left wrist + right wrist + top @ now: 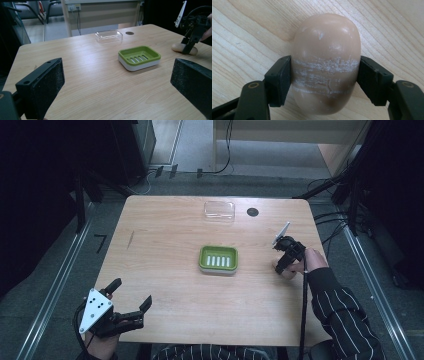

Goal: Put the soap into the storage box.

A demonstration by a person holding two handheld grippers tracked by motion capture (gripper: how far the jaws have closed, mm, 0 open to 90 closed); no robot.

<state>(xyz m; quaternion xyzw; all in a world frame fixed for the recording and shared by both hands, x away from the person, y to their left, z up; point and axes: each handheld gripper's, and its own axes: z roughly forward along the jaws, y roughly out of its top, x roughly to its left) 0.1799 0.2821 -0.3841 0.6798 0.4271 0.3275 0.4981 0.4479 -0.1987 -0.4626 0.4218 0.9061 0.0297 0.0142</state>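
Right gripper (283,268): pads pinch the soap bar (325,62) across its middle; jaws point down at the bench (165,240).
Soap bar: lies on the bench, well right of the green soap dish (218,259).
Done: soap is gripped.
Left: lift and carry to the dish, probably; the clear lid (219,210) sits beyond the dish.
Left gripper (131,301): spread, empty, resting well left of the dish.
Right forearm: reaches in from the bench's right edge.

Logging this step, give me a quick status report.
Right gripper shut on soap, still on table. Left gripper open, idle. Path to green dish clear.
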